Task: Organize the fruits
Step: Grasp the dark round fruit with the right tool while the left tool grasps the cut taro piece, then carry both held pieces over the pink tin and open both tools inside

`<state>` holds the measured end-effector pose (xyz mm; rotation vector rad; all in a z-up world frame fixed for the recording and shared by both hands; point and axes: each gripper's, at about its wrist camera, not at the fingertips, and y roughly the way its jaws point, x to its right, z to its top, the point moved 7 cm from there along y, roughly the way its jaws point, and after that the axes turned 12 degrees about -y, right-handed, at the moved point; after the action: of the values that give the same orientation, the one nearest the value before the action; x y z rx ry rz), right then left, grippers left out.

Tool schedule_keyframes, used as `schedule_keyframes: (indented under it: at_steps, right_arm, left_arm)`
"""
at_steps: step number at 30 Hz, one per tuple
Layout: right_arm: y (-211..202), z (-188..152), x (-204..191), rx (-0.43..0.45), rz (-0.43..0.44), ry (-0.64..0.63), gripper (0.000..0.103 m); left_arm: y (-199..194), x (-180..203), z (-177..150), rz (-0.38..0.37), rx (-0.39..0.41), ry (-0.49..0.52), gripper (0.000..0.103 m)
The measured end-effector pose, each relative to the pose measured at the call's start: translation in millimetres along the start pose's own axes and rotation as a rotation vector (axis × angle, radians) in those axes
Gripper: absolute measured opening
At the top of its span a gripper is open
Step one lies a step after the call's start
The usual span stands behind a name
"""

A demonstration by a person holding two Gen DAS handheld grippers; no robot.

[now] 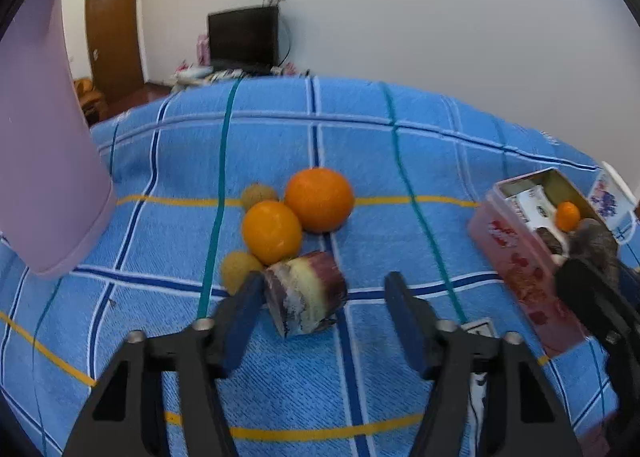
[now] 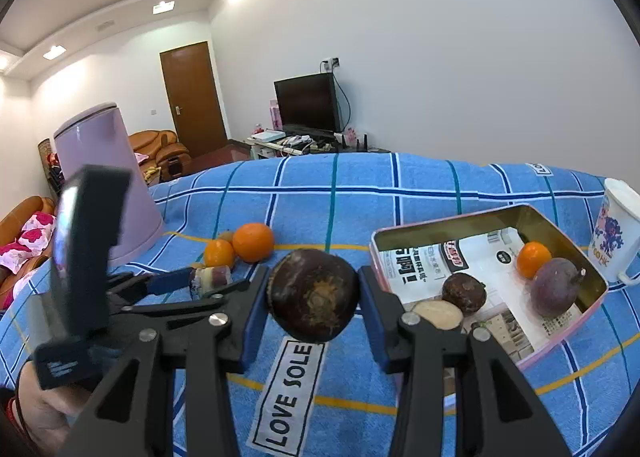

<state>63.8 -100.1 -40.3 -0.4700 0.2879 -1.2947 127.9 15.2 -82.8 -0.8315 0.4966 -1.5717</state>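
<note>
**A:** What does the left wrist view show?

**B:** The left gripper (image 1: 324,297) reaches over a blue checked bedspread (image 1: 400,145). Its jaws are spread around a short cut piece of sugarcane (image 1: 306,293). The left pad touches it; the right pad stands apart, so nothing is pinched. Just beyond lie two oranges (image 1: 298,213) and two small yellowish fruits (image 1: 240,271), all bunched together. At far right is a pink tin (image 1: 520,269) with one small orange inside.

**A:** And the right wrist view?

**B:** The right gripper (image 2: 314,297) pinches a dark brown round fruit (image 2: 313,294) between both pads, lifted above the bedspread, just left of the open tin. In the tin lie another brown fruit (image 2: 464,293), a purple passion fruit (image 2: 556,287), a pale slice (image 2: 438,314) and a small orange.

**A:** What might go wrong?

**B:** The cane piece is a cylinder. If only one pad pushes, I'd expect it to roll or knock the oranges away. The round fruit may slip if its smooth skin turns in the pads.

**A:** Any writing?

**B:** A fabric label (image 2: 288,389) reads "LOVE SOLE". The tin's paper lining carries Chinese print, too small to read. A white mug (image 2: 612,233) at far right shows letters that look like "COHK".
</note>
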Motion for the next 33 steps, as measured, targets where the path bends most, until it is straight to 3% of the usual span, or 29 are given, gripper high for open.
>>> schedule_keyframes:
  at_steps: [2, 7, 10, 14, 16, 22, 25, 30, 33]
  right_arm:
    - [-2.7, -2.3, -0.6, 0.001, 0.004, 0.001, 0.046]
    - [-1.5, -4.3, 0.9, -0.004, 0.006, 0.004, 0.046]
    - [-3.8, -2.8, 1.2, 0.012, 0.011, 0.002, 0.046]
    - [-15.5, 3.8, 1.7, 0.078, 0.040, 0.014, 0.046]
    - [-22.6, 8.4, 0.8, 0.116, 0.056, 0.014, 0.046]
    - [-28.5, 14.7, -2.4, 0.150, 0.081, 0.001, 0.046]
    - [-28.7, 15.8, -1.5, 0.152, 0.070, -0.013, 0.046]
    - [-27.5, 17.0, 0.0, 0.147, -0.022, -0.089, 0.046]
    - [-26.8, 16.4, 5.4, 0.138, -0.024, -0.077, 0.046]
  left_arm:
    - [9.1, -8.0, -0.6, 0.008, -0.043, -0.039, 0.042]
    - [7.1, -17.1, 0.5, -0.043, -0.045, -0.092, 0.041]
    - [-8.4, -24.4, 4.3, -0.077, 0.018, -0.124, 0.041]
    - [-43.1, -31.0, 9.6, -0.126, 0.183, -0.143, 0.041]
    - [-55.2, -28.6, 15.0, -0.108, 0.256, -0.130, 0.041]
    - [-69.9, -19.4, 15.6, -0.024, 0.361, -0.074, 0.041]
    - [-68.8, -14.5, 17.2, 0.010, 0.375, -0.058, 0.041]
    - [-70.2, -16.1, 14.1, 0.068, 0.386, -0.054, 0.041]
    - [-73.9, -13.5, 10.9, 0.086, 0.394, -0.050, 0.041]
